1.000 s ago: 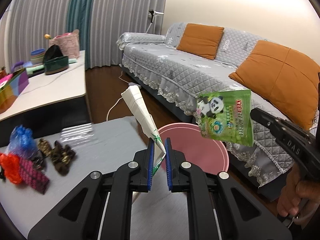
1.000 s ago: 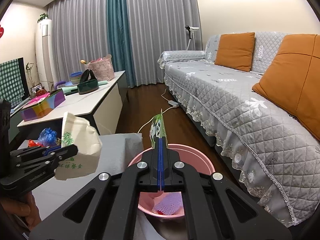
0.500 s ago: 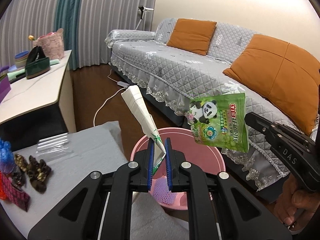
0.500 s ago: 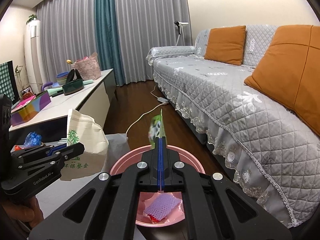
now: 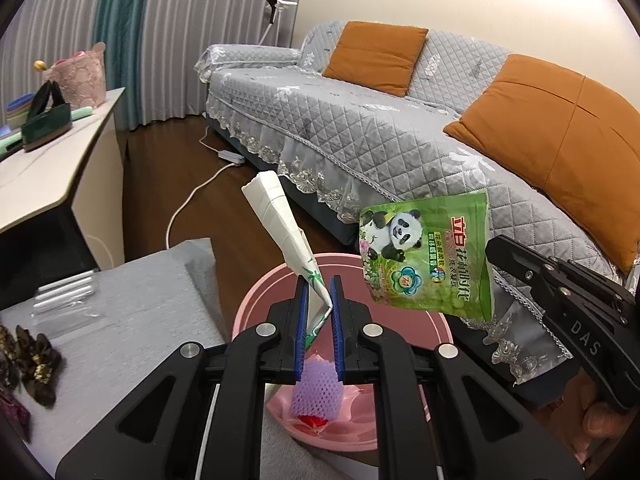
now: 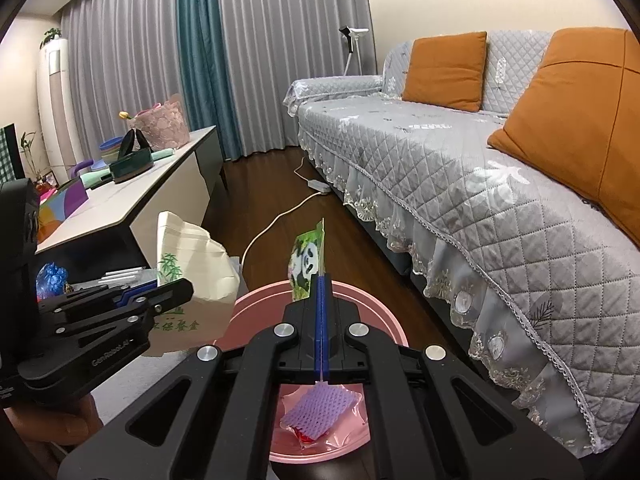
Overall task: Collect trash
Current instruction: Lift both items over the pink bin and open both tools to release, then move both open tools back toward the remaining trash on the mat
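My left gripper [image 5: 319, 284] is shut on the lower end of a white paper bag [image 5: 276, 212] with a green bamboo print, which sticks up over a pink basin [image 5: 440, 328]. The right gripper [image 6: 322, 280] is shut on the edge of a green panda pouch [image 6: 306, 258], which also hangs above the basin [image 6: 260, 300]. From the left wrist view the pouch [image 5: 424, 256] faces me, pinched by the right gripper [image 5: 492, 248]. The right wrist view shows the left gripper [image 6: 172, 292] holding the bag [image 6: 192, 256]. A purple foam net [image 6: 320, 408] and a red scrap lie in the basin.
A grey table [image 5: 140, 320] to the left carries dark wrappers [image 5: 36, 364] and clear plastic [image 5: 64, 292]. A grey quilted sofa [image 5: 400, 140] with orange cushions runs along the right. A white cable and power strip [image 5: 230, 156] lie on the wood floor. A white cabinet [image 5: 60, 168] stands at back left.
Both grippers have moved forward and a little down with their items, so the pink basin now sits closer beneath them. The table has slid off to the left in the left wrist view.
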`<state>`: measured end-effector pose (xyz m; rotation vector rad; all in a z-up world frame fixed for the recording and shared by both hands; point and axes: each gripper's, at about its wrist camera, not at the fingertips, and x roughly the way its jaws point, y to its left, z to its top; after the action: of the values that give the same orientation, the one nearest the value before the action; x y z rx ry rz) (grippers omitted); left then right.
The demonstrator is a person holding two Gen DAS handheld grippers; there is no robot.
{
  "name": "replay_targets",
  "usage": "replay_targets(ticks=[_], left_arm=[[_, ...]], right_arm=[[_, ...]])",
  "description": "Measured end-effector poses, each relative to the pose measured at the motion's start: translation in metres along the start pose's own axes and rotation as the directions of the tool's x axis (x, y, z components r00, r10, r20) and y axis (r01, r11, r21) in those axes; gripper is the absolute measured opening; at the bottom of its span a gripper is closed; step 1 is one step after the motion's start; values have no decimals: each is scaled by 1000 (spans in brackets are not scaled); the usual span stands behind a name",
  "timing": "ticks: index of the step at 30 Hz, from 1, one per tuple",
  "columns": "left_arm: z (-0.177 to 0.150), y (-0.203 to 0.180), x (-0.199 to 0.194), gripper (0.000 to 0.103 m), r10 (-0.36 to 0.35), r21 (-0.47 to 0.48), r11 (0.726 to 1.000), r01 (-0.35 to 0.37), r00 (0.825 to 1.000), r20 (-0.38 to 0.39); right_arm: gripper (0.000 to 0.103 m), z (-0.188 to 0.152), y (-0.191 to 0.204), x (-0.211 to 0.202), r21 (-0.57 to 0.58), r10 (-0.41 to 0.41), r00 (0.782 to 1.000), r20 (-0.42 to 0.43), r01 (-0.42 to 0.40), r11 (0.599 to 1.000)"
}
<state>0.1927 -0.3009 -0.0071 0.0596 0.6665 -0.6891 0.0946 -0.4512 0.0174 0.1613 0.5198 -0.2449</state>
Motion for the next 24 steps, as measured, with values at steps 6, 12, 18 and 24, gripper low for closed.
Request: replay_targets(ticks=[6,12,18,24], left_arm=[[-3,7,0,43,16,-28,999,-16,1000,-15],[-10,10,-21,43,37,-24,999,-37,999,-11],[-20,20,-68,43,89,-21,996,-88,996,15],[-34,41,-124,43,151,-38,988,-150,987,48]], right_arm=[[35,-2,-7,8,29,-36,998,-46,37,999],[36,2,-5,-3,48,-33,999,-25,34,998],[36,8,9,-22,50,4,1000,14,-5,999],[36,7,36,-42,37,61,997,40,-62,997]])
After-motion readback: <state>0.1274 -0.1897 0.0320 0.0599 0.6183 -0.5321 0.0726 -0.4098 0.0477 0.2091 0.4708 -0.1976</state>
